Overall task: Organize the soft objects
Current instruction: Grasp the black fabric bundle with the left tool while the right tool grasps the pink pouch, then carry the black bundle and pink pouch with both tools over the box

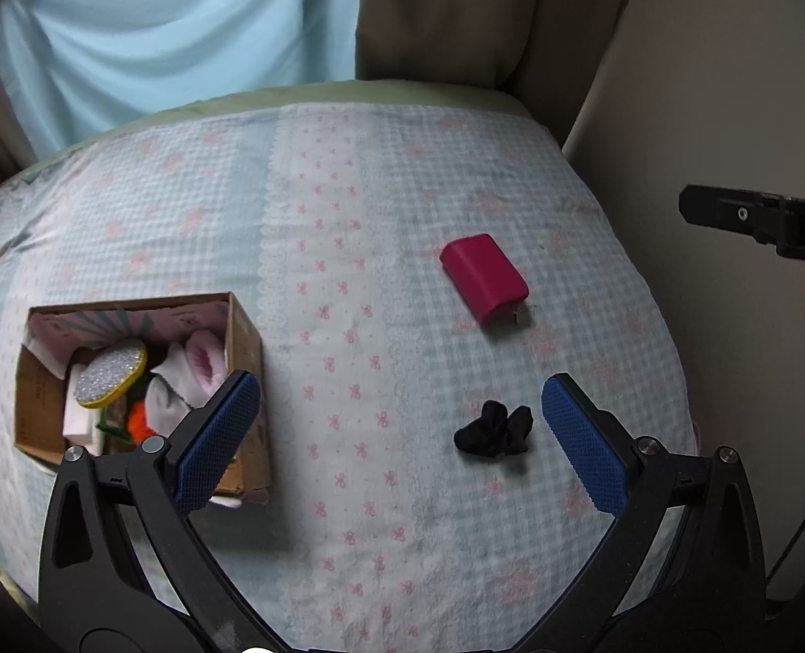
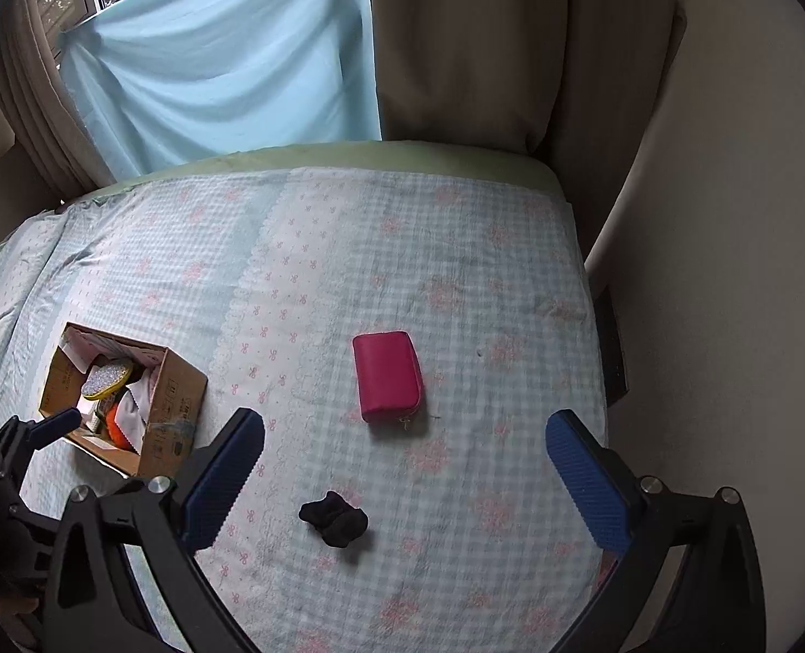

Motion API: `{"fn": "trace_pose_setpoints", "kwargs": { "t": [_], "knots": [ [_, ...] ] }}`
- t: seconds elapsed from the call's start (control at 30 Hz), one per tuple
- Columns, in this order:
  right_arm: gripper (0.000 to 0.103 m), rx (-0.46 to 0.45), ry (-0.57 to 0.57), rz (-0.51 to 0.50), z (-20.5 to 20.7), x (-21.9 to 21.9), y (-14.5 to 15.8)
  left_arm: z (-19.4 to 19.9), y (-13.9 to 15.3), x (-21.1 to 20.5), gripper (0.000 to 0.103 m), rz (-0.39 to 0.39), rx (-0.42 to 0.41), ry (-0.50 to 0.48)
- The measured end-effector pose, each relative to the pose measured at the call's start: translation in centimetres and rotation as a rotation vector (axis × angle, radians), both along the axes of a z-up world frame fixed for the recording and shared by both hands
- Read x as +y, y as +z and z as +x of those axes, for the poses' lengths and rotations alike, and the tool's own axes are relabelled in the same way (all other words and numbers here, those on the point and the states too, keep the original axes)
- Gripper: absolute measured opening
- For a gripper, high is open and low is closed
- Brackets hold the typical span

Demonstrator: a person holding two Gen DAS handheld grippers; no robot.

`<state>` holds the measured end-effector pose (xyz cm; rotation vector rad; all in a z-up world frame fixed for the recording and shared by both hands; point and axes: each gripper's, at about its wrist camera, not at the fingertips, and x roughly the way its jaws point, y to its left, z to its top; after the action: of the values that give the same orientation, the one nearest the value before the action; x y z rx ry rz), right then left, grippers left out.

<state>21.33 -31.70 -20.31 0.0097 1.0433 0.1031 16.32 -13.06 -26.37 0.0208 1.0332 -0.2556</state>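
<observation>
- The black sock (image 2: 334, 518) lies bunched on the bedspread (image 2: 402, 250), between the blue pads of my right gripper (image 2: 405, 470), but nothing touches it.
- The pink pouch (image 2: 387, 375) lies flat beyond the sock, apart from it.
- The box (image 1: 247, 337) stands to the left, with white socks (image 1: 176, 381), a glittery round thing (image 1: 109, 375) and other soft things inside.
- My left gripper (image 1: 401, 413) is spread wide and empty, its left pad over the box corner.
- My right gripper is also spread wide, empty.

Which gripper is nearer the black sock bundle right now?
Probably right. The right gripper frames the black sock bundle between open fingers; the left gripper has it toward its right finger.
</observation>
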Motion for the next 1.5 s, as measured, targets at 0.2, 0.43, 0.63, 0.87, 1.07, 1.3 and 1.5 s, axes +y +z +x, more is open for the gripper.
{"fn": "trace_pose_setpoints", "kwargs": {
  "t": [0.2,0.43,0.63,0.87,1.07,1.3,1.5],
  "knots": [
    [0.103,0.145,0.082,0.063,5.0,-2.2,-6.0,-0.3,-6.9,-5.8,0.103,0.014,0.062,-0.103],
    [0.103,0.332,0.155,0.072,9.9,-2.2,-14.2,0.3,-14.4,-9.2,0.103,0.0,0.133,-0.156],
    [0.103,0.435,0.211,0.094,13.3,-0.6,-19.4,0.7,-18.9,-10.7,0.097,0.035,0.161,-0.194],
    [0.096,0.491,0.219,0.069,16.0,1.5,-23.6,1.3,-21.4,-11.2,0.078,0.043,0.2,-0.206],
    [0.072,0.515,0.242,0.015,16.7,3.4,-25.9,0.7,-21.7,-11.3,0.068,0.065,0.175,-0.223],
    [0.052,0.469,0.228,-0.025,16.2,4.2,-25.8,1.0,-21.4,-9.6,0.027,0.056,0.192,-0.182],
    [0.045,0.459,0.199,0.013,16.3,3.8,-25.6,1.1,-21.2,-9.0,0.023,0.063,0.186,-0.188]
  ]
}}
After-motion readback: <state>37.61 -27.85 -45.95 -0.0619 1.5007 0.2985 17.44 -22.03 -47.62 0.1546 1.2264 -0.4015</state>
